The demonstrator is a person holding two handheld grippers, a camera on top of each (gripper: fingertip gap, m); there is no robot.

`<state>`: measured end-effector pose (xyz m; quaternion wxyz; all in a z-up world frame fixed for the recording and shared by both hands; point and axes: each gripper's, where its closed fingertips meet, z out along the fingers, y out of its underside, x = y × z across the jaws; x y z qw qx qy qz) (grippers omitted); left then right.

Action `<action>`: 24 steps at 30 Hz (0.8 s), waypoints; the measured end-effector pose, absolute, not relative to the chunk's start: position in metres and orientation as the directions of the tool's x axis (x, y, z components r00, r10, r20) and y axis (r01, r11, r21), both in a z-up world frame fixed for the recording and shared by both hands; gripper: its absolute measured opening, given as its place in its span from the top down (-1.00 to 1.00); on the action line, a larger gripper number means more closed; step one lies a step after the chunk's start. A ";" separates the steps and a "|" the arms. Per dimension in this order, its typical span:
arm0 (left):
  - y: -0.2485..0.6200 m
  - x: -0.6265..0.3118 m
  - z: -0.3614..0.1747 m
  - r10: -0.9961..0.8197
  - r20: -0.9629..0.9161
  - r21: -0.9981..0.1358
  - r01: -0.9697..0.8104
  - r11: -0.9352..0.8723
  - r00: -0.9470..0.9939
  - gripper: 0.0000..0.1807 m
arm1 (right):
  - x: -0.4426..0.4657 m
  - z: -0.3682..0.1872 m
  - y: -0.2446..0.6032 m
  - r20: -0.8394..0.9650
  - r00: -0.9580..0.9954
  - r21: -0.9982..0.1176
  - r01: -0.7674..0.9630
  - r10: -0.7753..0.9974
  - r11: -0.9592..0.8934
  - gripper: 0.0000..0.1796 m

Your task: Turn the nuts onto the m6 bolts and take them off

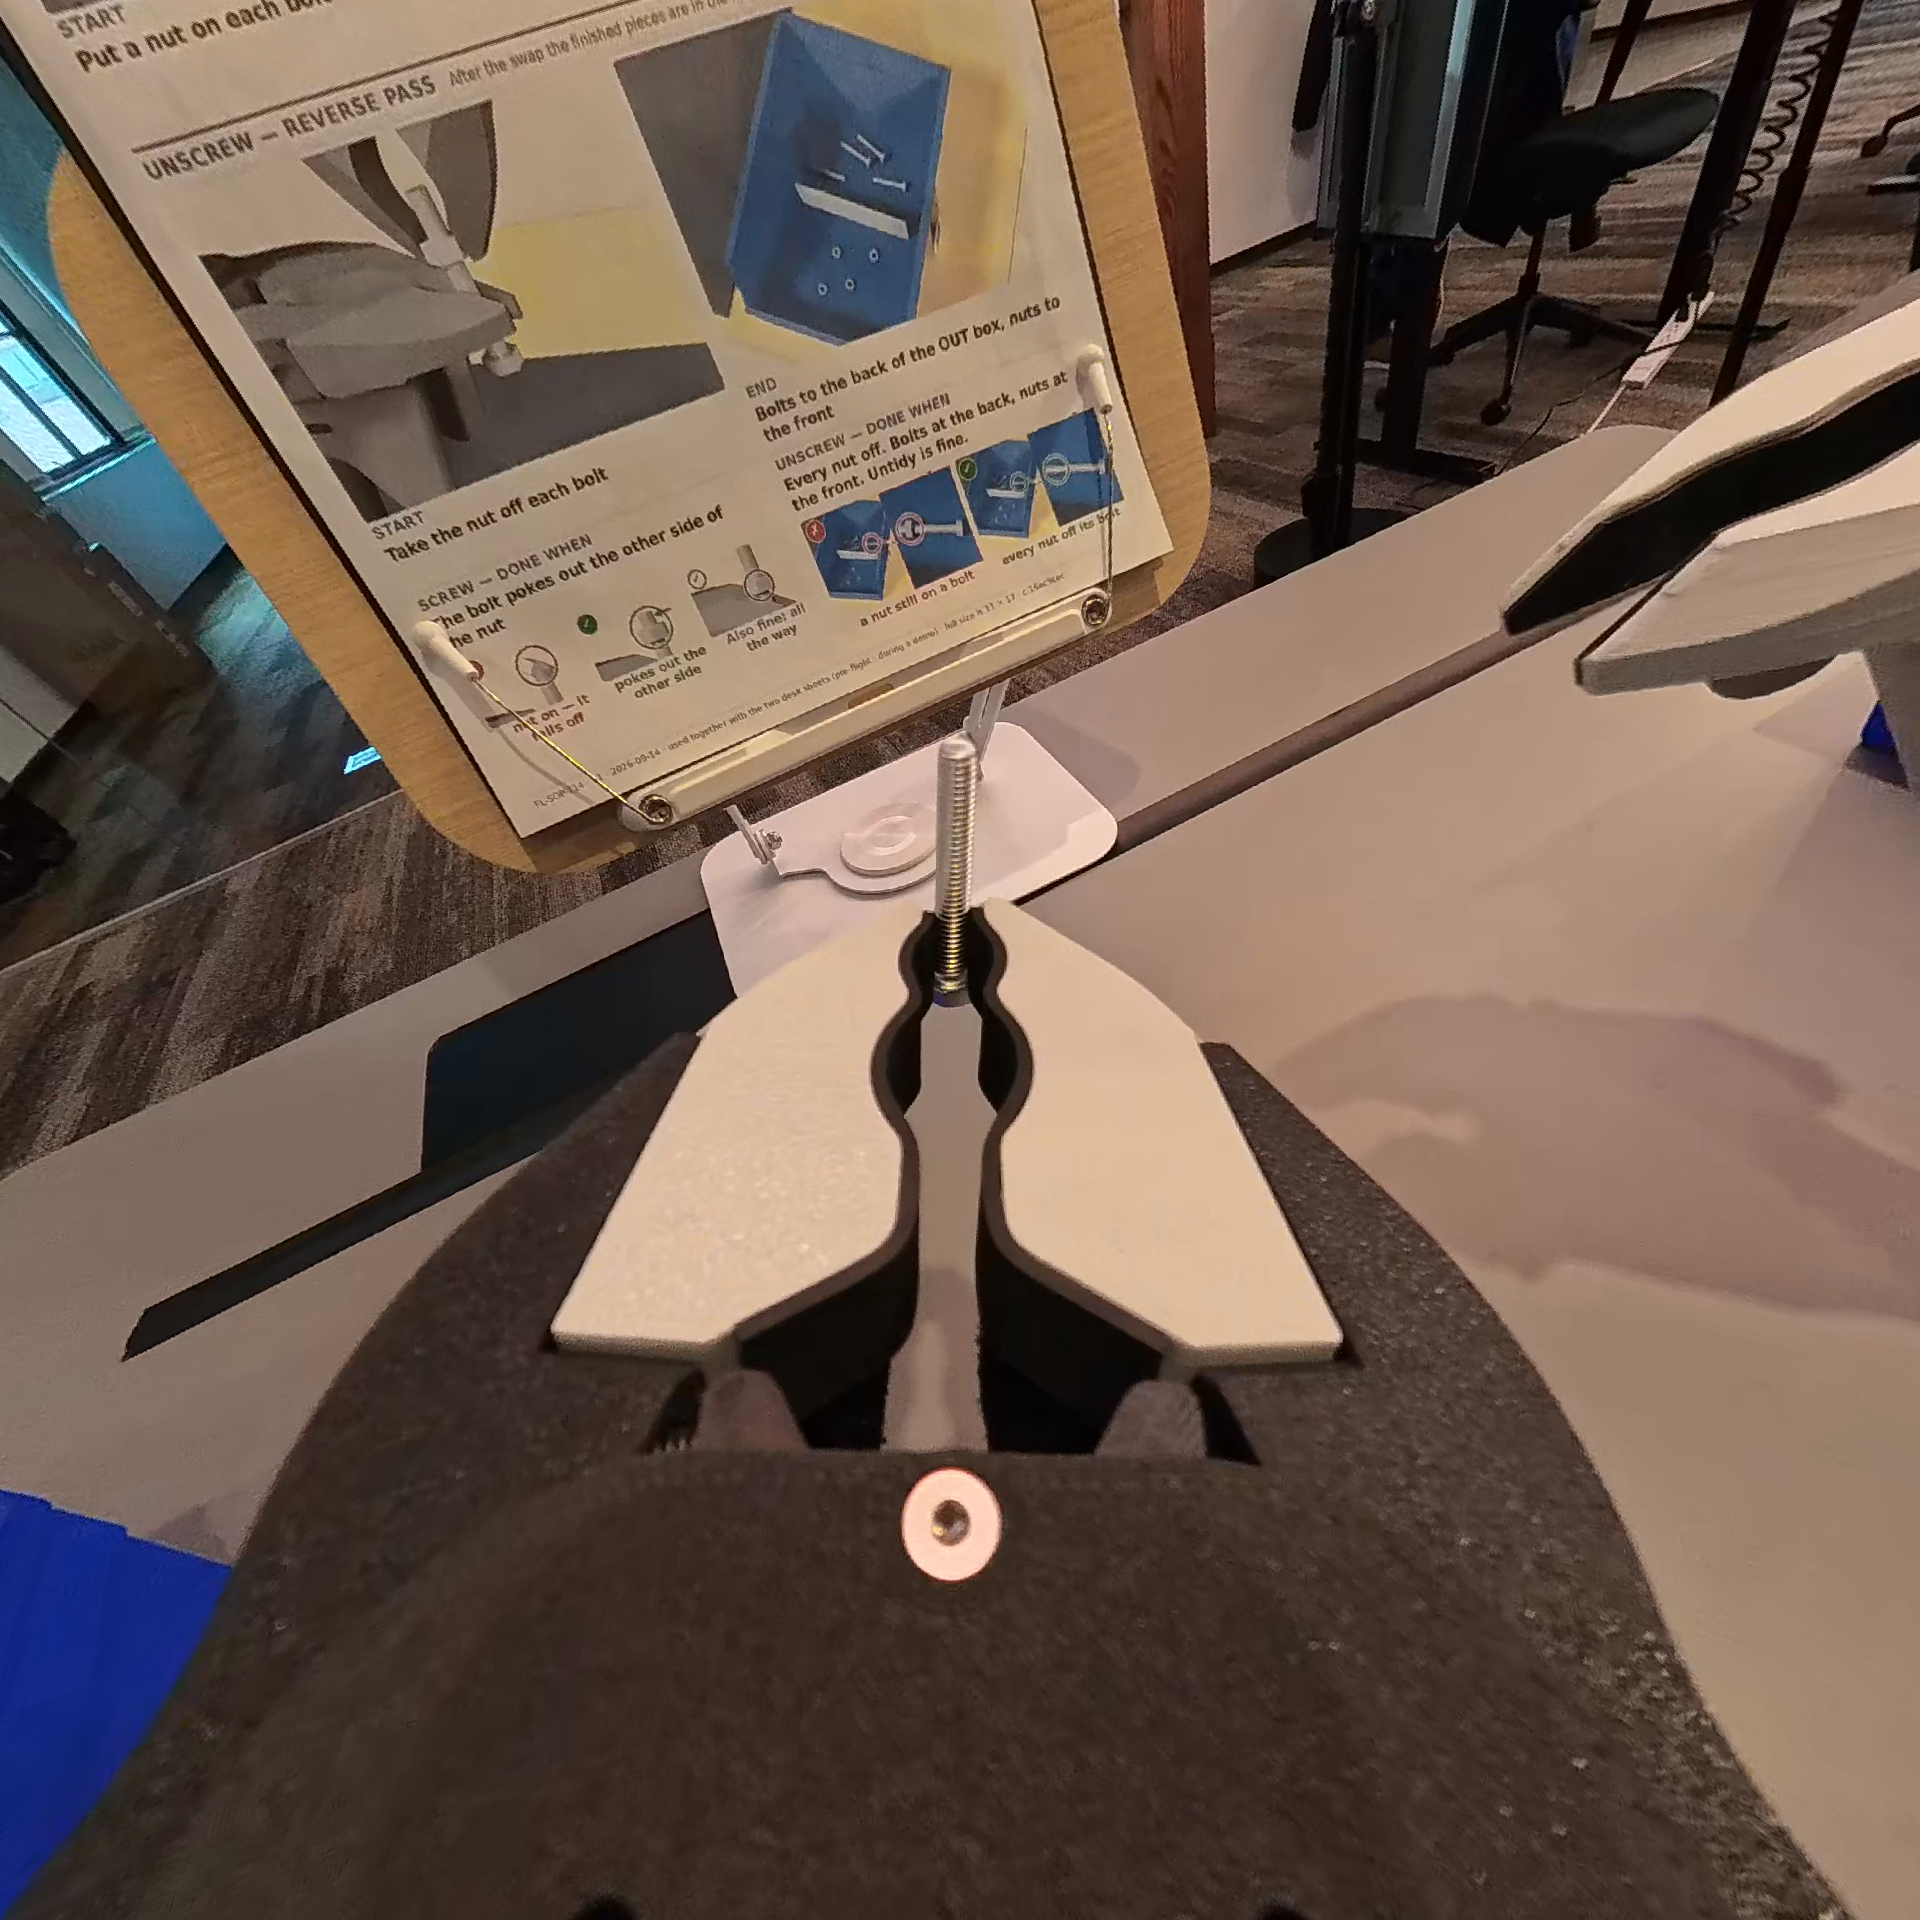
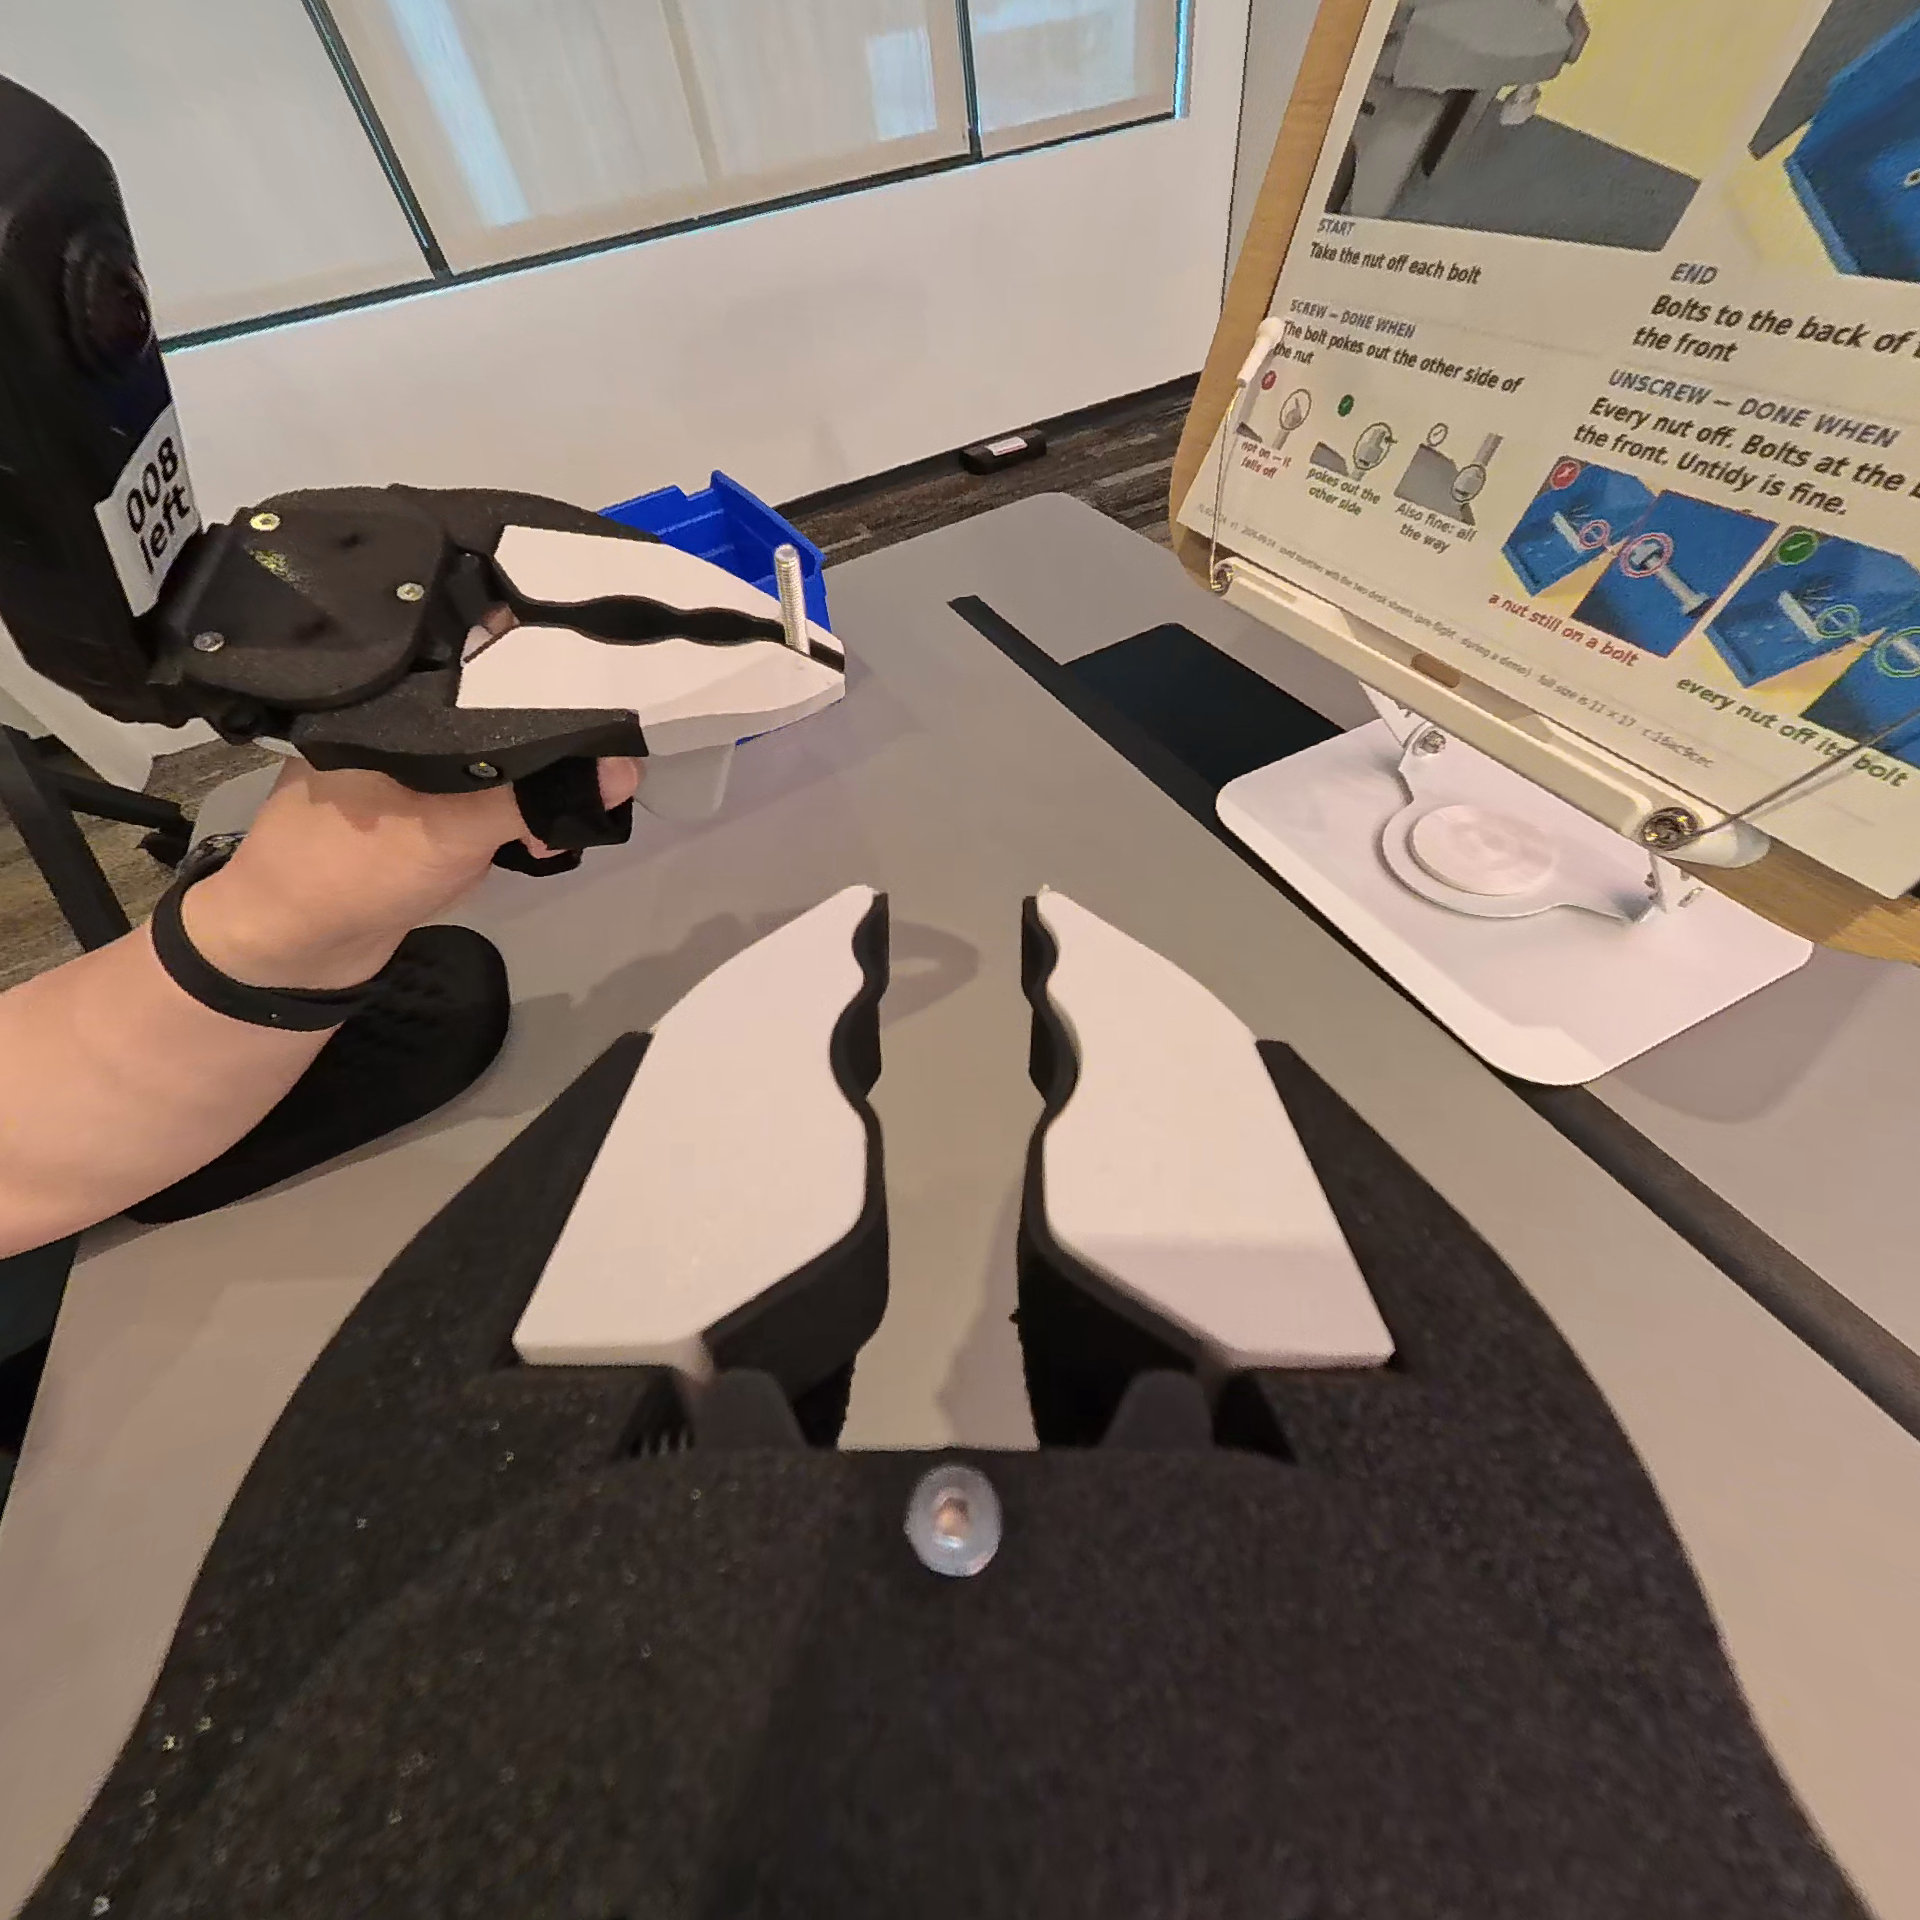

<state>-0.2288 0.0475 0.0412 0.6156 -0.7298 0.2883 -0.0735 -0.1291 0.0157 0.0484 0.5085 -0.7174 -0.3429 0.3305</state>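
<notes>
My left gripper (image 1: 951,920) is shut on a silver bolt (image 1: 954,831) near its head, with the threaded shaft standing upright above the fingertips. No nut shows on the shaft. In the right wrist view the left gripper (image 2: 826,665) is at the left, above the grey table (image 2: 1039,790), with the bolt (image 2: 792,597) sticking up from its tips. My right gripper (image 2: 956,904) is open and empty, low over the table. It also shows at the far right of the left wrist view (image 1: 1548,634).
An instruction sheet on a wooden board (image 1: 644,416) stands on a white base (image 1: 1049,821) at the table's far side; the base also shows in the right wrist view (image 2: 1507,935). A blue bin (image 2: 707,540) sits behind the left gripper. Office chairs and stands are beyond the table. One gripper's finger ends stand about 11 centimetres off the other's.
</notes>
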 end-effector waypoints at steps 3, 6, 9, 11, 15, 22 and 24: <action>0.048 -0.229 0.041 -0.508 -0.252 -0.939 -0.334 -0.076 0.823 0.95 | -0.130 0.045 0.017 -0.115 0.555 -0.953 0.171 0.824 -0.248 0.74; 0.048 -0.229 0.040 -0.507 -0.255 -0.939 -0.337 -0.075 0.823 0.95 | -0.130 0.043 0.019 -0.105 0.563 -0.951 0.185 0.820 -0.248 0.74; 0.047 -0.229 0.041 -0.507 -0.259 -0.938 -0.340 -0.072 0.822 0.95 | -0.129 0.041 0.019 -0.096 0.571 -0.947 0.199 0.815 -0.251 0.73; 0.047 -0.229 0.041 -0.505 -0.262 -0.937 -0.343 -0.072 0.822 0.95 | -0.129 0.041 0.020 -0.092 0.576 -0.948 0.200 0.812 -0.249 0.72; 0.047 -0.229 0.040 -0.506 -0.262 -0.936 -0.344 -0.074 0.822 0.95 | -0.130 0.040 0.021 -0.075 0.592 -0.944 0.216 0.803 -0.248 0.72; 0.049 -0.236 0.041 -0.502 -0.260 -0.935 -0.344 -0.081 0.825 0.95 | -0.112 0.029 0.048 0.092 0.789 -0.914 0.309 0.607 -0.264 0.72; 0.050 -0.241 0.045 -0.500 -0.250 -0.939 -0.333 -0.082 0.829 0.95 | -0.098 0.034 0.058 0.143 0.868 -0.920 0.293 0.475 -0.259 0.72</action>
